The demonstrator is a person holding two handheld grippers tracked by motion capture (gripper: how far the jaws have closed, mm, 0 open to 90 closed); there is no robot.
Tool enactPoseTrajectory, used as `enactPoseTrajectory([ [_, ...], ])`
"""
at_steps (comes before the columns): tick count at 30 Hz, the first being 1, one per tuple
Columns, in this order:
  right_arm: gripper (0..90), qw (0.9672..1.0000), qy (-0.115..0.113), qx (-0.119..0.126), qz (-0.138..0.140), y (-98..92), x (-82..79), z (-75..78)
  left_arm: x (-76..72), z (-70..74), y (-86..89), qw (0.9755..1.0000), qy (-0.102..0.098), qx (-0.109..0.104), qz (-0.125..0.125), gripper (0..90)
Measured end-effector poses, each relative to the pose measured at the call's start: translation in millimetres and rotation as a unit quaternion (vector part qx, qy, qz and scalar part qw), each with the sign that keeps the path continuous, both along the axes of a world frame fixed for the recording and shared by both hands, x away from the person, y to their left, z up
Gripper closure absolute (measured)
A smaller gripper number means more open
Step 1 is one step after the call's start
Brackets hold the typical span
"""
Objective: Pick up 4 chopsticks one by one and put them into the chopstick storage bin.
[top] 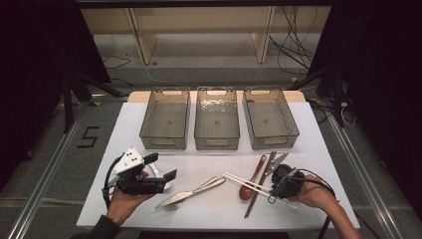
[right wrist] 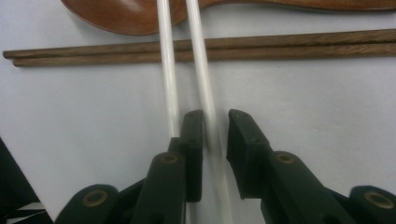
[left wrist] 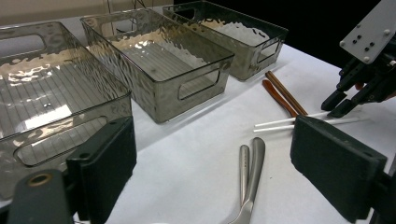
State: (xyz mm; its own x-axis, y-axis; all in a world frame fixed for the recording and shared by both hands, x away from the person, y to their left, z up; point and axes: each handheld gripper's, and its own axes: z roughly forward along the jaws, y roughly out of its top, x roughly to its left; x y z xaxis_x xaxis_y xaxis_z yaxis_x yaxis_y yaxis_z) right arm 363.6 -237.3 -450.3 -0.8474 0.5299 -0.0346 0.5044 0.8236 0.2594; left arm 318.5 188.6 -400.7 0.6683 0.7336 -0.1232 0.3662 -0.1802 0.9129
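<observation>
Two white chopsticks [top: 254,185] [left wrist: 280,125] [right wrist: 164,56] lie across a pair of brown wooden chopsticks [top: 260,179] [right wrist: 280,44] and a wooden spoon [top: 247,189] [right wrist: 130,14]. My right gripper [top: 275,191] [right wrist: 215,116] points down at them. Its jaws stand narrowly apart, with one white chopstick between them and the other just outside the left jaw. A gap still shows beside the right pad. My left gripper [top: 163,167] [left wrist: 210,126] hangs wide open and holds nothing, near the handles of a metal knife and fork [top: 191,191] [left wrist: 252,168].
Three clear grey bins [top: 164,144] [top: 217,143] [top: 273,142] stand in a row at the back of the white table [top: 214,214]. Another metal utensil [top: 279,159] lies beside the wooden chopsticks. In the left gripper view the right gripper [left wrist: 336,107] is at the far right.
</observation>
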Motion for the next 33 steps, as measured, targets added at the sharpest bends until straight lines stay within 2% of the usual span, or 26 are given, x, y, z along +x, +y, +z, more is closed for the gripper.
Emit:
enactPoseTrajectory([
  [6,80.4,0.9999,0.006,-0.013,0.01,2.1,0.9,-3.1,-0.1,0.1,0.0,1.0,-0.002,0.0,0.001,13.9],
  [10,83.5,0.9995,0.0,-0.015,0.027,2.4,0.9,-3.4,0.1,-0.1,-0.1,1.0,0.0,0.002,-0.001,14.0],
  [18,85.0,0.9985,-0.027,-0.018,0.044,2.2,-0.1,2.2,1.3,-0.2,0.3,1.0,0.002,0.0,0.001,14.0],
  [29,85.3,0.996,-0.065,0.032,0.052,11.7,-7.7,26.9,4.6,1.0,-1.7,0.9999,0.009,0.0,-0.01,14.1],
  [31,85.3,0.9946,-0.071,0.043,0.061,15.9,-9.9,32.1,5.9,1.9,-3.1,0.9998,0.008,0.006,-0.015,14.2],
  [33,85.3,0.9936,-0.079,0.045,0.068,20.9,-12.0,36.1,7.7,4.0,-5.9,0.9995,0.004,0.024,-0.02,15.0],
])
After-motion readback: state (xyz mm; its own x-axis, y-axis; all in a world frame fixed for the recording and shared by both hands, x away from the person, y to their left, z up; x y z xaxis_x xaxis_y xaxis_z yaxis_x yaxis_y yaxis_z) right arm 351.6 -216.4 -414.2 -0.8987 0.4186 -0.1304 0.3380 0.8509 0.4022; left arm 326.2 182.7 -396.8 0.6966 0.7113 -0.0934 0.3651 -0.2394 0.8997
